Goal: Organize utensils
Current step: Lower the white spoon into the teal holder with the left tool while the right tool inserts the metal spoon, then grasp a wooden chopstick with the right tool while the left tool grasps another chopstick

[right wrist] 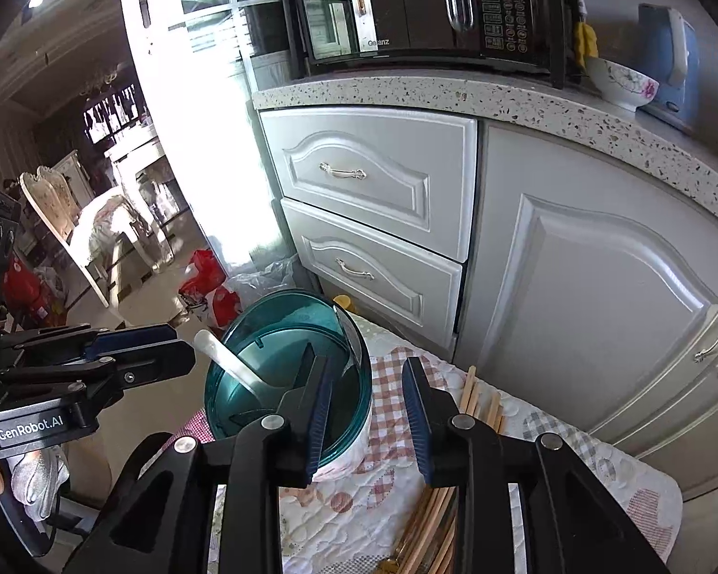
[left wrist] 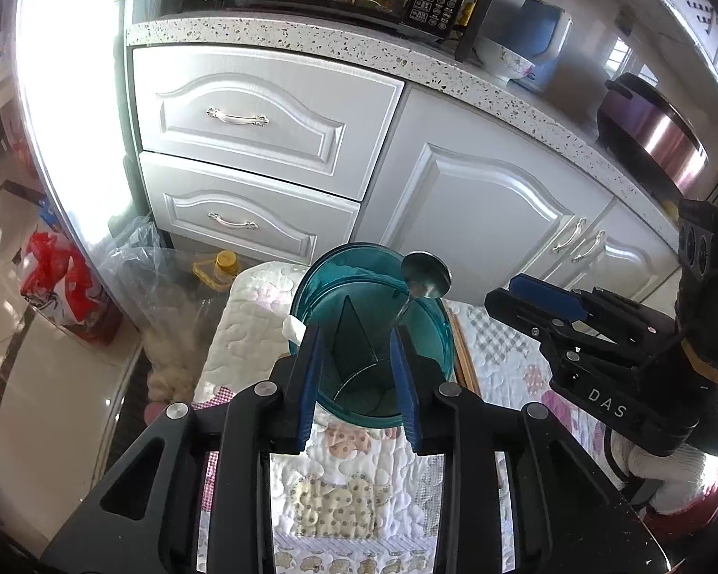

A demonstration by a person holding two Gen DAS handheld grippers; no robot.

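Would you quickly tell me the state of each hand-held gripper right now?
Left hand-held gripper: open, empty, straddling the holder.
Right hand-held gripper: open, empty, above the chopsticks.

My right gripper [right wrist: 367, 413] is spread, nothing between its blue pads [right wrist: 321, 418]. Teal holder [right wrist: 282, 363] stands on quilted cloth [right wrist: 574, 469], its rim at my left pad. White spoon [right wrist: 229, 363] leans inside it. Chopsticks [right wrist: 478, 402] lie right of it. My left gripper [right wrist: 134, 351] hovers beside the holder.
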